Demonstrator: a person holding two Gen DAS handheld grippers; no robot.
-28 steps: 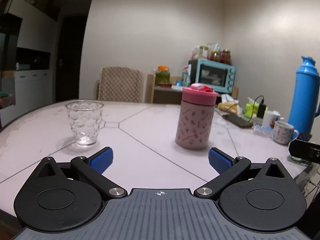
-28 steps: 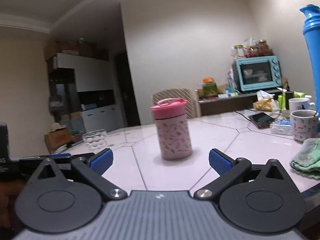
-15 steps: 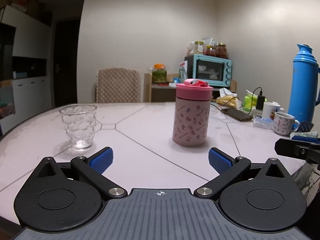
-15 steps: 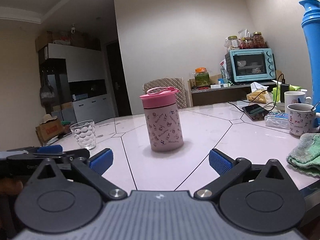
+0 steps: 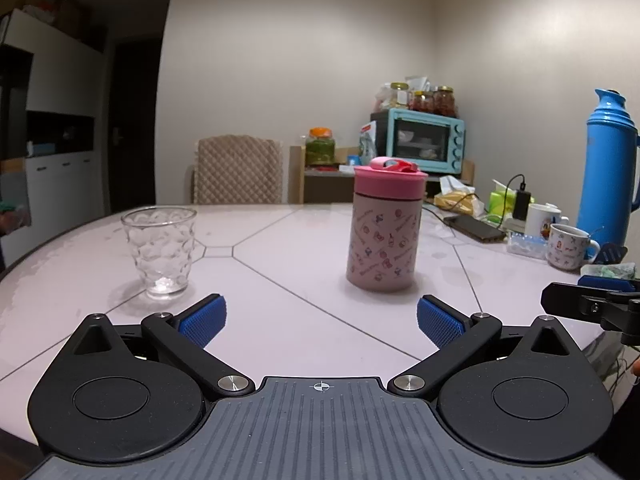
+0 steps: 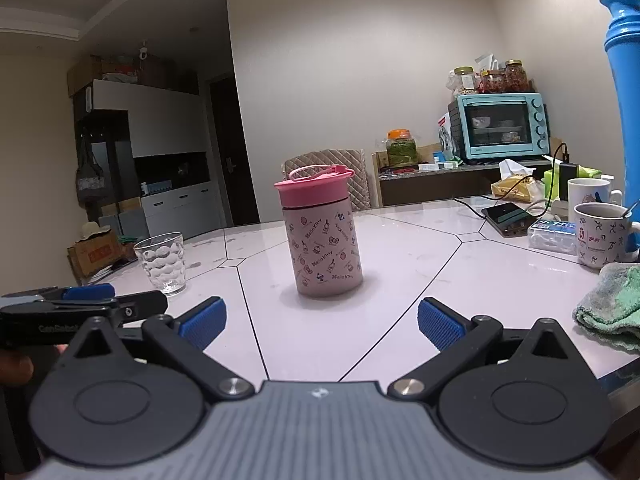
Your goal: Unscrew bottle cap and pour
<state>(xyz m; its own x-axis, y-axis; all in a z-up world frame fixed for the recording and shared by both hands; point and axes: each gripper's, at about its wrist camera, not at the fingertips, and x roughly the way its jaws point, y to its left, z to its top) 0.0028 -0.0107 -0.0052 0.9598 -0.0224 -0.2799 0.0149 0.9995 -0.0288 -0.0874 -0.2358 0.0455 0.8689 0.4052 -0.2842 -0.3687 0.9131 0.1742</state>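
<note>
Bottle (image 5: 383, 236) unscrewing has not begun: the pink cap (image 5: 390, 181) sits on, and neither tool touches anything.

Nearest in each wrist view are that tool's own 2 blue pads. The left tool (image 5: 320, 318) is spread wide and empty, low over the near edge of the worktop (image 5: 304, 320). The right tool (image 6: 320, 320) is likewise spread and empty; it points at the bottle almost head-on.

Past the pads, the bottle stands upright near the middle of the worktop, with bare surface all round it. The glass (image 5: 161, 251) stands to its left, well apart, upright and seemingly empty.

Farther right lie a green cloth (image 6: 612, 304), 2 mugs (image 6: 600, 240) and a phone (image 6: 510, 218), clear of the working area. A blue thermos (image 5: 608, 172) rises at the far right.

The step in hand looks like the approach. To do it well, 1 tool should close on the patterned body, low enough to steady it and leave the cap free. The other should come level onto the cap's rim, below the loop handle (image 6: 316, 171), squarely across its width, so the pads grip rather than slip when turned. Holding the body firmly should stop the bottle sliding on the glossy surface.
</note>
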